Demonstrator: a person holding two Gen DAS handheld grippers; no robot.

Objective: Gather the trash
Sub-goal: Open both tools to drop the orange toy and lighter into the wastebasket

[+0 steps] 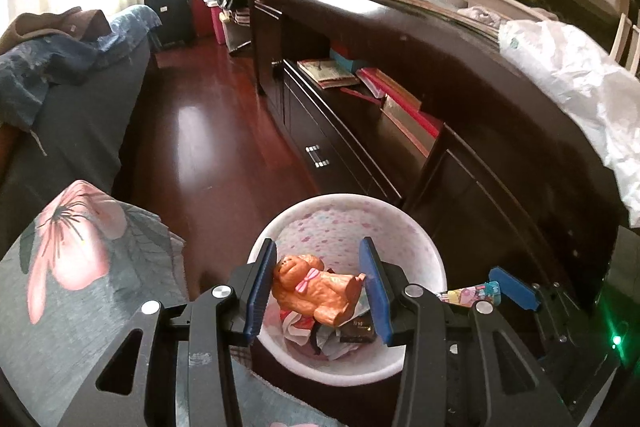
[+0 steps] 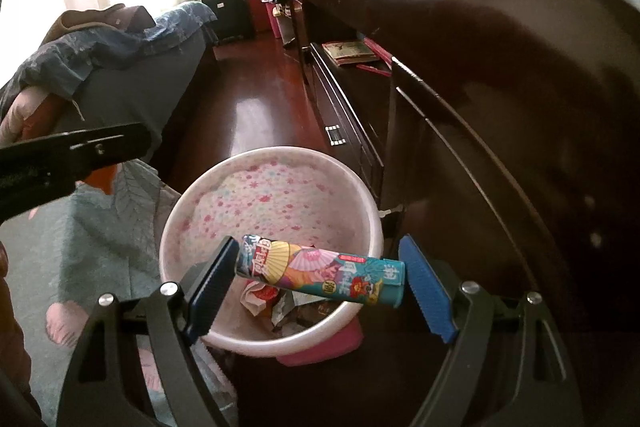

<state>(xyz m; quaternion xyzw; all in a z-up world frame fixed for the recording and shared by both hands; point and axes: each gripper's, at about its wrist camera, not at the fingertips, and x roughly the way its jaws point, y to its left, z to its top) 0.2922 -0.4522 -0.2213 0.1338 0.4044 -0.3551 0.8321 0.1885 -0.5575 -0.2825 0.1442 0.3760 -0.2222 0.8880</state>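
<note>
A white trash bin (image 1: 424,239) with a pink-spotted liner stands on the floor by the dark cabinet; it also shows in the right wrist view (image 2: 276,155). Crumpled wrappers (image 1: 320,339) lie in it. My left gripper (image 1: 318,291) is over the bin, its blue pads against an orange toy bear (image 1: 316,287) with a pink bow. My right gripper (image 2: 320,283) holds a colourful printed tube package (image 2: 320,269) end to end above the bin's near rim. The right gripper's blue finger (image 1: 516,287) and the package (image 1: 472,295) show at the right in the left wrist view.
A long dark wooden cabinet (image 1: 460,75) runs along the right, with books (image 1: 328,71) on its shelf and a white plastic bag (image 1: 568,79) on top. A grey floral bedcover (image 1: 80,267) lies at the left. Red wooden floor (image 1: 208,131) stretches ahead to a black suitcase (image 1: 170,11).
</note>
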